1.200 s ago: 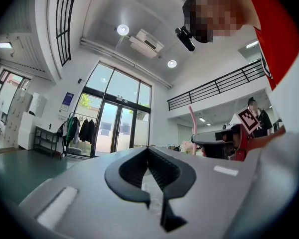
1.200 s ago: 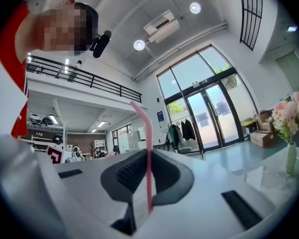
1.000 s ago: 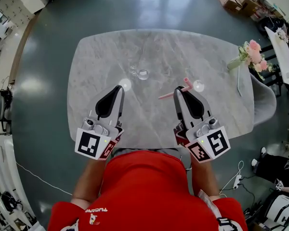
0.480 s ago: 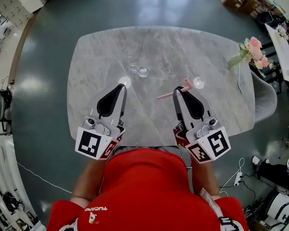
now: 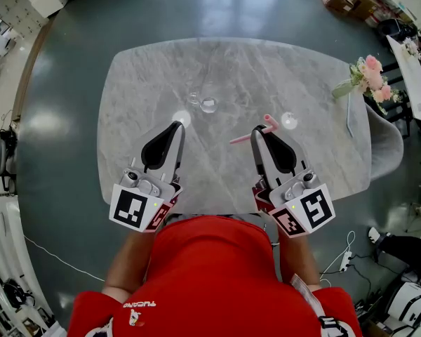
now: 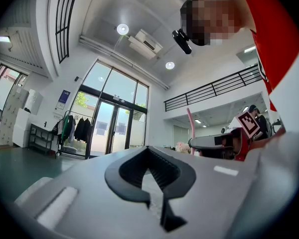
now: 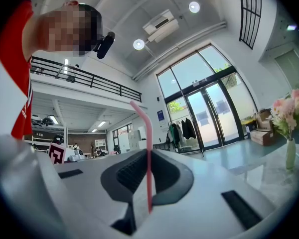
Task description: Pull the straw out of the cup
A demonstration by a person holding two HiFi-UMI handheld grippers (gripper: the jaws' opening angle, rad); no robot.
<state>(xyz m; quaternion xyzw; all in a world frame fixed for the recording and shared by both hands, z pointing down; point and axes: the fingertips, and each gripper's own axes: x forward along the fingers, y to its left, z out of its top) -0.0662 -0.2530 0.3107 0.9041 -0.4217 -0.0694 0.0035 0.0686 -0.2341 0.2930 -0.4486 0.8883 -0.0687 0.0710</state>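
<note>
The right gripper (image 5: 257,130) is closed narrowly on the straw (image 5: 242,139). In its own view the pink stem (image 7: 149,158) rises upright out of the pinched pads (image 7: 147,203), with the bent end at the top. The left gripper (image 5: 177,125) has its jaws together (image 6: 157,198) with nothing between them.

Since a second ago almost nothing has changed. Both grippers sit in the same spots over the near half of the table (image 5: 316,167). The straw keeps the same tilt in the same grip, and the jaws have neither eased nor tightened. The straw is already clear of the cup (image 5: 208,105), a clear glass standing alone farther out near the middle of the table, well apart from either tip. By my reading the pull is done and this is a hold at the end of it. At most, setting the straw down remains.

Both grippers are held level in front of the person's chest, side by side and well apart. Their marker cubes are toward the body and their tips point away across the table. The arms behind them are mostly hidden under the red shirt (image 5: 217,272). Neither tip touches the tabletop, as far as the head view shows.

Beyond the cup, pink flowers (image 5: 370,76) stand at the far right edge, away from the work.
</note>
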